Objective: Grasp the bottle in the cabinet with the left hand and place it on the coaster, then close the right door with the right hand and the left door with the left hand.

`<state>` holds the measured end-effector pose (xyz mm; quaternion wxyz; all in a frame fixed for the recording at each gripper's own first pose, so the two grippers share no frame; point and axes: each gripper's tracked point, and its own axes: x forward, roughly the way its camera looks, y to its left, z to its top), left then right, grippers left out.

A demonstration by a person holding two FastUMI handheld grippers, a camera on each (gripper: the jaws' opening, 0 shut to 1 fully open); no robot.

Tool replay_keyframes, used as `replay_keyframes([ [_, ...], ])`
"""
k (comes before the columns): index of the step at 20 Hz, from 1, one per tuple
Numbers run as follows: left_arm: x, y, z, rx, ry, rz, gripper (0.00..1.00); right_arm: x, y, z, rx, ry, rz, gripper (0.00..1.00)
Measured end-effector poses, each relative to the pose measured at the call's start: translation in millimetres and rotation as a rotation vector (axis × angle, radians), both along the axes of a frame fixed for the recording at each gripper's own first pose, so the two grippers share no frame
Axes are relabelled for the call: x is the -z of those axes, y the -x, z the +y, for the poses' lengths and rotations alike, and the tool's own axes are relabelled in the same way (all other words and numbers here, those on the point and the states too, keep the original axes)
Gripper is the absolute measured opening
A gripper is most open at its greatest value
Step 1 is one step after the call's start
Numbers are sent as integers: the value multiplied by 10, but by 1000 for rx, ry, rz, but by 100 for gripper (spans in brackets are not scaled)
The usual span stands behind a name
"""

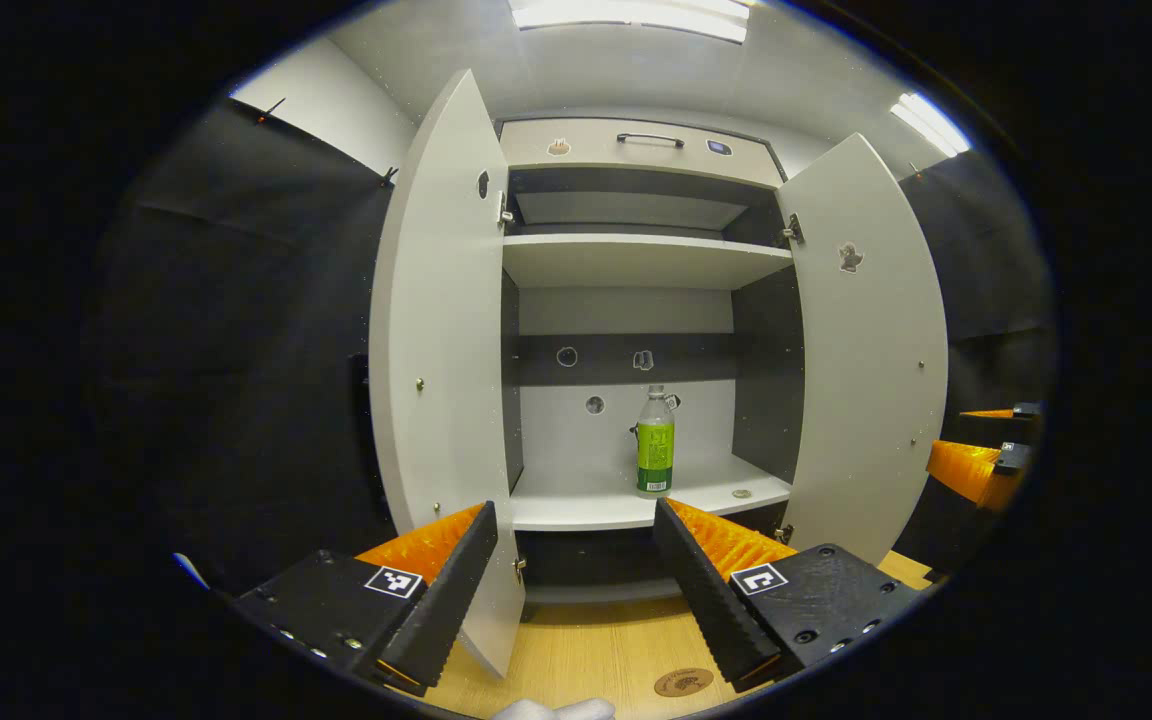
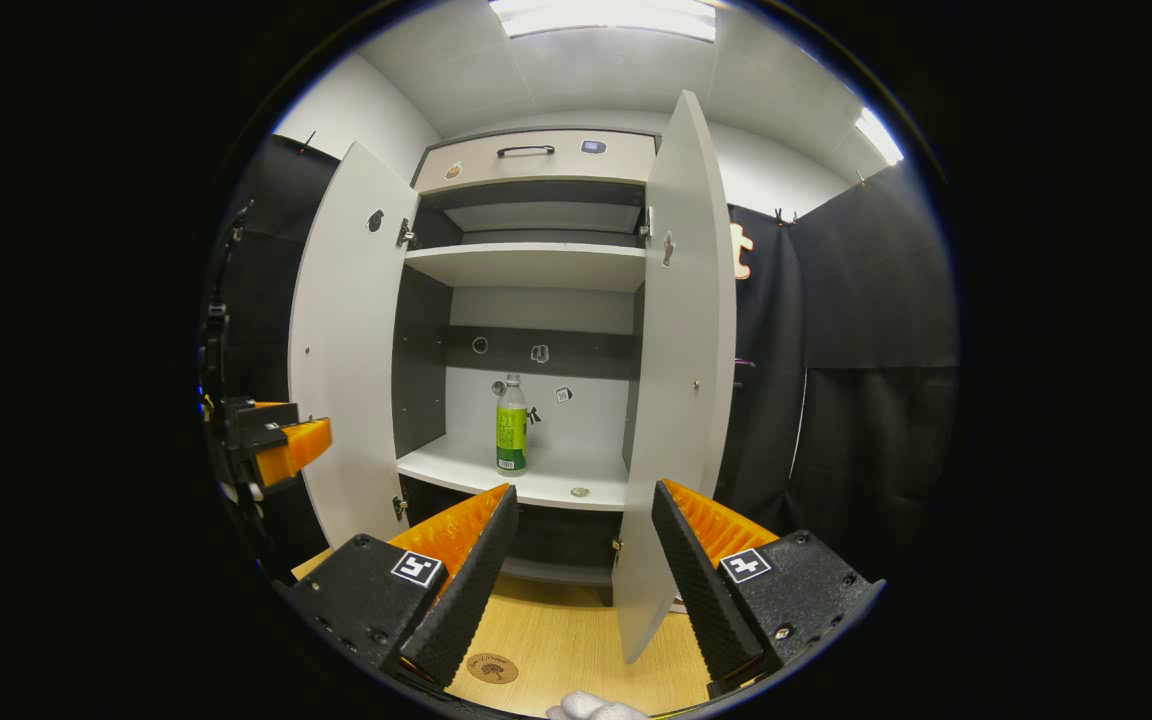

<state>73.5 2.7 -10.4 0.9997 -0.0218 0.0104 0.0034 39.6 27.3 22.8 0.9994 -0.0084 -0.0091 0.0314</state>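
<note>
Reaching for the bottle (image 1: 655,441) is looking like the riskiest part from here: it is standing upright and alone on the lower shelf (image 1: 576,505) of the cabinet (image 1: 636,150), well back from the front edge, and a tall, narrow bottle like that is likely to tip if one finger is touching it before the other. The left gripper (image 1: 573,570) is hanging in front of the cabinet with its fingers spread wide and holding nothing, and the right gripper (image 2: 584,560) is waiting the same way, wide open and empty.

Both doors are standing wide open. The left door (image 1: 436,330) is sitting close beside the left gripper's path, so a careless swing in could be knocking it. The right door (image 2: 676,350) is jutting out just ahead of the right gripper, edge on. A small round object (image 1: 742,493), possibly a coin, though it is too small to tell, is lying on the shelf to the right of the bottle.

Below, a pale wooden table (image 1: 576,660) is carrying the round coaster (image 1: 683,682), set near the front, well apart from the bottle. Missing that small disc on the way down is the other likely slip. Black cloth is hanging on both sides of the cabinet, and ceiling lights (image 1: 636,15) are glaring overhead.
</note>
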Motion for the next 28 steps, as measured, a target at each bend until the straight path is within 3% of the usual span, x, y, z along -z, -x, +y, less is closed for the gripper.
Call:
replay_keyframes([
  [7,-102,-916,-215,28,13,-51,96,-154,0,85,-25,12,-6,83],
  [17,83,-2439,-659,55,61,-51,96,-178,38,-174,82,52,32,83],
  [23,94,-2922,-995,66,12,-82,96,-86,69,-163,89,53,79,83],
  [28,142,-3260,-1087,65,42,-66,96,-70,125,-156,88,69,90,83],
])
